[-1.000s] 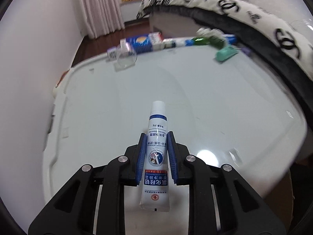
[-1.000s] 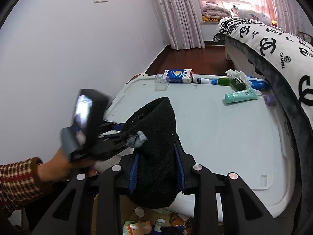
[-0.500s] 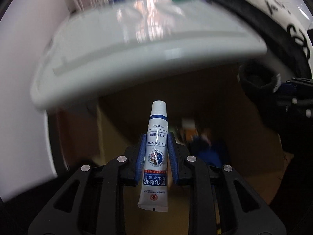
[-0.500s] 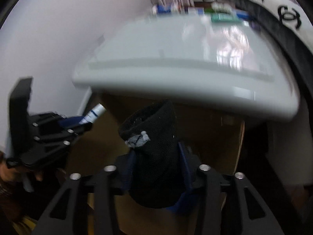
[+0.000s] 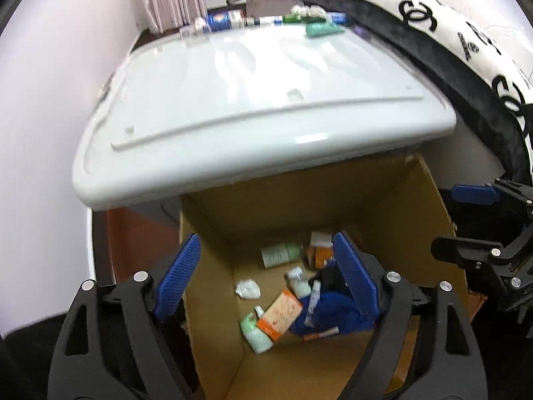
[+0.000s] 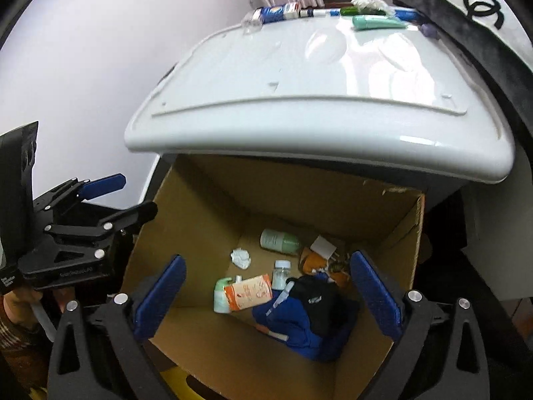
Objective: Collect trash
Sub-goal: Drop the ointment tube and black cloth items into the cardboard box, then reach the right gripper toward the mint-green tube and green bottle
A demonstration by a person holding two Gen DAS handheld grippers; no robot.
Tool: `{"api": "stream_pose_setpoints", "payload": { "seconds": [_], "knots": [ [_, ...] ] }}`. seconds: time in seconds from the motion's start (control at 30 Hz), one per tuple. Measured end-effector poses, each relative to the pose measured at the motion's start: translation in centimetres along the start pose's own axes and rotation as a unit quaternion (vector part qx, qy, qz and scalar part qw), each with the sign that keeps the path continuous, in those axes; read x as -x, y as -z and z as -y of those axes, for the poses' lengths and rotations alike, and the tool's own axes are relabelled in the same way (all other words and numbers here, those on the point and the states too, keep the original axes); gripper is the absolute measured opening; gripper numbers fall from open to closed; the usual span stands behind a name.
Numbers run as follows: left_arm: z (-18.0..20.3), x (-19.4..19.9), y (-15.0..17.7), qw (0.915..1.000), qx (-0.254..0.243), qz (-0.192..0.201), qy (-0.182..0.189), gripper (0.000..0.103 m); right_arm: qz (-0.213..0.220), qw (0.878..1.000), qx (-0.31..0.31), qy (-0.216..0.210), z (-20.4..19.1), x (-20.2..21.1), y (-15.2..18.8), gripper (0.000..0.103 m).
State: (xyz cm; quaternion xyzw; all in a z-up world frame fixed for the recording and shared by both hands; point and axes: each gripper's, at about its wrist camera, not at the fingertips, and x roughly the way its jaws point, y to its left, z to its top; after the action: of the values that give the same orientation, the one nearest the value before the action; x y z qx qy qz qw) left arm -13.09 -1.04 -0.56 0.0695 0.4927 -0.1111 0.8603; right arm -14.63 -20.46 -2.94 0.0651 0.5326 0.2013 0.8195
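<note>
1. Right wrist view: trash sits in the cardboard box (image 6: pixel 404 230) below the white lid (image 6: pixel 319 106). A black sock (image 6: pixel 316 296) lies on blue cloth (image 6: pixel 293 323), a thin tube (image 6: pixel 283 295) leans beside it, w/ an orange pack (image 6: pixel 248 291), bottles and a paper wad (image 6: pixel 240 257) around.
2. More trash waits at the lid's far edge: green tube (image 6: pixel 376 21), blue-white carton (image 6: pixel 276 11), other bits. Task is prob. not done.
3. Risk: the box is tucked partly under the lid, so a hasty lift could knock a gripper against the lid's rim.
4. Risk: far items lie right by the bed's blanket (image 6: pixel 473 0); a sloppy reach could push them off the edge.
5. Left gripper (image 5: pixel 263 276): jaws have just been opening, now wide, nothing between them, over the box.
6. Right gripper (image 6: pixel 266 296): jaws have just been opening, now at widest, holding nothing, touching nothing, sock lying below.
</note>
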Motion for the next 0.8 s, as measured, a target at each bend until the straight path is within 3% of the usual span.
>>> {"api": "stream_pose_setpoints", "payload": {
  "seconds": [0.27, 0.43, 0.6, 0.8],
  "knots": [
    [1.0, 2.3, -7.2, 0.994, -0.014, 0.083, -0.07, 0.08, 0.073, 0.997, -0.002, 0.018, 1.1, 4.6, -6.0, 0.098],
    [1.4, 3.0, -11.2, 0.9899, 0.003, 0.114, -0.084, 0.089, 0.121, 0.992, 0.001, 0.036, 1.6, 6.8, -10.4, 0.098],
    [1.3, 2.0, -13.1, 0.9915, 0.006, 0.107, -0.074, 0.09, 0.13, 0.991, -0.001, 0.039, 2.5, 6.0, -12.7, 0.097],
    [0.4, 0.4, -14.1, 0.9935, 0.037, 0.09, -0.059, 0.09, 0.105, 0.993, 0.007, 0.06, 2.8, 3.5, -12.5, 0.098]
  ]
}}
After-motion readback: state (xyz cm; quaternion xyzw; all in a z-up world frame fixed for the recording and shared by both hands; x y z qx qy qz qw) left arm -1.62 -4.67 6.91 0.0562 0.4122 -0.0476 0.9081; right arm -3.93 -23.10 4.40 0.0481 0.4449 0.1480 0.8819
